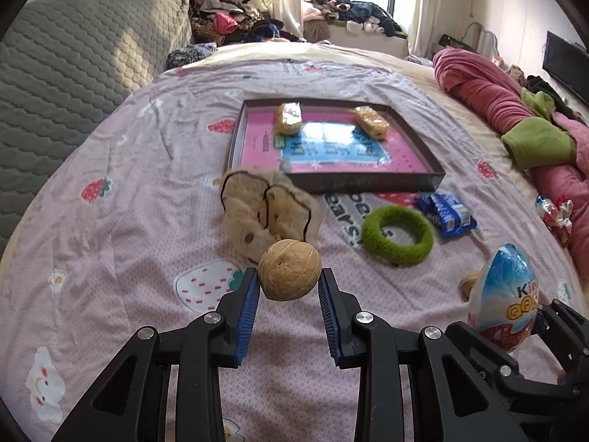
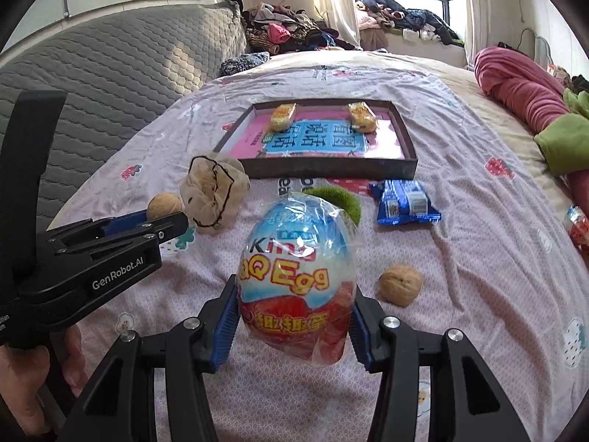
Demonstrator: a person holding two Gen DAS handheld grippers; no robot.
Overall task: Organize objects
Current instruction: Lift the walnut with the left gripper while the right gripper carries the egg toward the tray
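My left gripper (image 1: 288,280) is shut on a tan walnut (image 1: 289,270), held above the pink bedsheet. The right gripper (image 2: 294,296) is shut on a wrapped egg-shaped sweet (image 2: 297,276) in blue, white and red foil. Both also show from the side: the egg (image 1: 506,296) in the left wrist view, the walnut (image 2: 163,204) in the right wrist view. Ahead lies a shallow dark tray (image 1: 368,180) with a pink base and two yellow snack packets (image 1: 289,118) (image 1: 372,121). A second walnut (image 2: 400,285) rests on the sheet right of the egg.
On the sheet before the tray (image 2: 331,167) lie a beige mesh scrunchie (image 1: 265,210), a green ring (image 1: 397,235) and a blue snack packet (image 1: 447,211). A grey headboard (image 1: 73,66) stands left, pink and green bedding (image 1: 515,118) right. A hand (image 2: 22,379) holds the left gripper.
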